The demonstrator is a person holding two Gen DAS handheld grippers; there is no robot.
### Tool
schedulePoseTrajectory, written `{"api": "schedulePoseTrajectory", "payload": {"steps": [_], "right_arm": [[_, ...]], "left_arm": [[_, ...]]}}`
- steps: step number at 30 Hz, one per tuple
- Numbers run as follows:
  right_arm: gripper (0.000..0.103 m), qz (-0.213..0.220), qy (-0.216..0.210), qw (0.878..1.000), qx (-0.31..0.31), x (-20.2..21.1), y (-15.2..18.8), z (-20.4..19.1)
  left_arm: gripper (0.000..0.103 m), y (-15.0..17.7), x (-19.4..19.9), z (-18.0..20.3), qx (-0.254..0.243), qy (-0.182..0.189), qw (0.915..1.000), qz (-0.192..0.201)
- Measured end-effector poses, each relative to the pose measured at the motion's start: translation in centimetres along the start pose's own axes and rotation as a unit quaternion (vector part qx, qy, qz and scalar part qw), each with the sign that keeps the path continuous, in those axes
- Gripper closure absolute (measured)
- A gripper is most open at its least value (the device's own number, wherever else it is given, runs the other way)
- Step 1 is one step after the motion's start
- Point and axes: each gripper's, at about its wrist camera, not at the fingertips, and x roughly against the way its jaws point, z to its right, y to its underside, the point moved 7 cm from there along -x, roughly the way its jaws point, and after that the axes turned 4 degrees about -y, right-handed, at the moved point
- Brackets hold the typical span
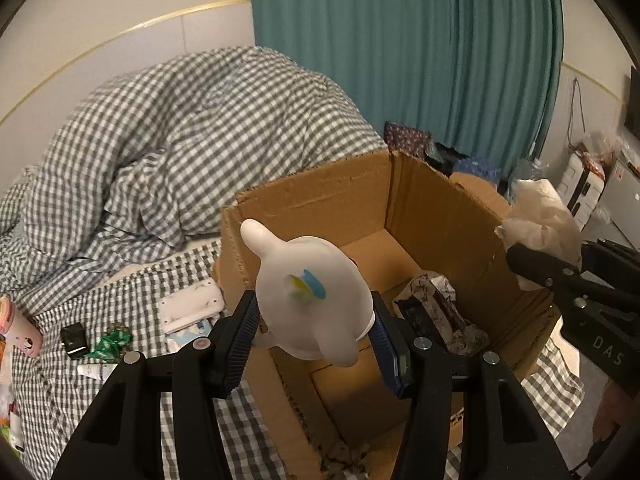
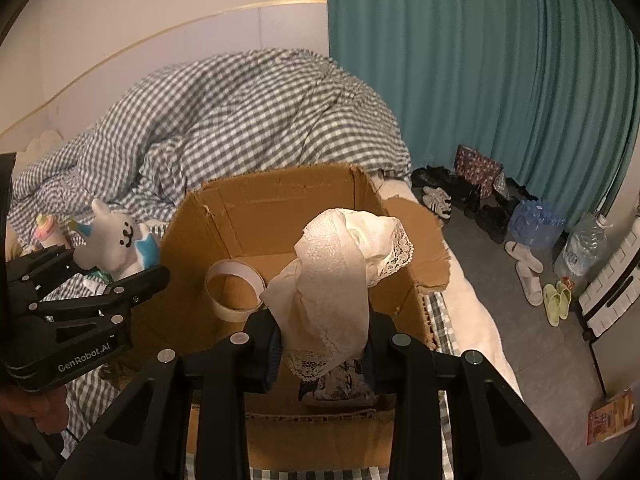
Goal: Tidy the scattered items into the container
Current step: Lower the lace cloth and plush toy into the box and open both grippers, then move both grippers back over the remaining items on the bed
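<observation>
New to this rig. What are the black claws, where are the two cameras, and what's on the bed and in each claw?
No robot arm here: a person holds a two-finger tool in each hand, and a fisheye camera on each tool looks along its fingers. In the left wrist view, the left tool grips a white toy over the cardboard box, which stands on a checked bed. In the right wrist view, the right tool grips a white lace cloth above the same box. A tape roll and crumpled paper lie inside. Small items, including a pink bottle, are scattered on the bed.
</observation>
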Motion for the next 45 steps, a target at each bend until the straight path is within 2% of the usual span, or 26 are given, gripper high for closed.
{"api": "schedulePoseTrajectory", "payload": {"steps": [17, 20, 24, 26, 28, 37, 45], "right_arm": [[0.072, -0.039, 0.003, 0.999, 0.003, -3.4, 1.4, 0.0], [0.066, -0.036, 0.007, 0.999, 0.001, -3.1, 1.4, 0.2], [0.048, -0.026, 0.015, 1.0, -0.003, -2.5, 1.0, 0.3], [0.044, -0.021, 0.018, 1.0, -0.005, -2.0, 0.8, 0.3], [0.043, -0.017, 0.02, 1.0, -0.005, -1.7, 0.6, 0.3], [0.041, 0.012, 0.021, 1.0, -0.004, 1.0, -0.5, -0.4], [0.029, 0.046, 0.022, 0.999, -0.001, 4.5, -1.6, -2.0]], "left_arm": [[0.048, 1.6, -3.6, 1.2, -0.02, 0.013, 0.9988, -0.042], [0.048, 1.5, -3.6, 1.4, -0.023, 0.012, 0.9988, -0.04], [0.046, 1.2, -3.1, 1.5, -0.031, 0.01, 0.999, -0.031], [0.04, 0.9, -2.5, 1.5, -0.033, 0.007, 0.9991, -0.024], [0.035, 0.6, -2.0, 1.4, -0.034, 0.005, 0.9993, -0.016], [0.034, -0.5, 0.8, 0.7, -0.03, -0.005, 0.9995, 0.01], [0.015, -0.9, 4.5, -1.1, -0.016, -0.022, 0.9987, 0.042]]}}
